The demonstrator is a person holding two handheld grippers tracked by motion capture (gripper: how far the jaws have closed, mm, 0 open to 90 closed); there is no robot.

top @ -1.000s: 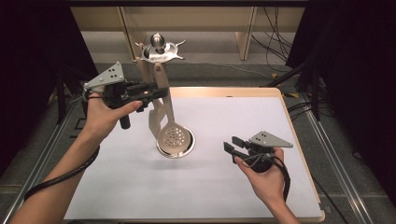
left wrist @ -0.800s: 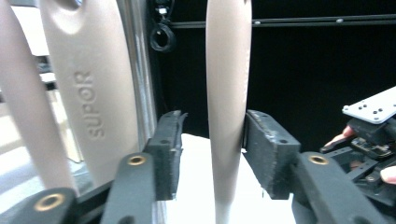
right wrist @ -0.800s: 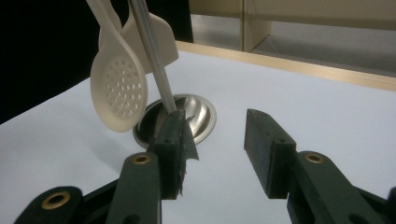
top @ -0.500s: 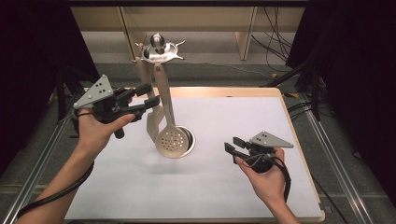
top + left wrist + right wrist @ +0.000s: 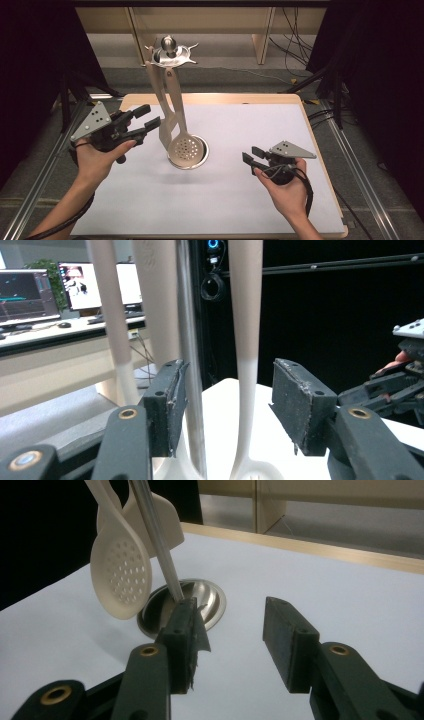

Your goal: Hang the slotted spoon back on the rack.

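Your left gripper [image 5: 142,121] stands wide open with nothing between its jaws, held just left of the utensil stand [image 5: 170,75] at about mid-handle height. In the left gripper view the handle of the slotted spoon [image 5: 246,340] sits inside the gap, nearer the right-hand jaw, while the stand's steel pole [image 5: 187,340] runs just beside the other jaw. The step looks to be taking hold of that spoon, so shift the gripper until the handle alone lies in the middle of the gap and the pole is outside it; closing now risks pinching the pole as well, or knocking the stand. Square the jaws flat to the handle's faces before you close, since it is smooth and narrow and will probably twist if caught on an edge. The spoon hangs from the star-shaped top [image 5: 171,51], its perforated bowl [image 5: 186,148] low over the round steel base [image 5: 199,156] on the white tabletop [image 5: 225,200]. Once gripped, it will likely need lifting up off its hook rather than pulling sideways. A second pale utensil [image 5: 162,522] hangs close behind it, so expect some swinging. Your right gripper [image 5: 254,156] rests open and empty on the right of the tabletop, well apart from the stand; consider bringing it in to steady the base.
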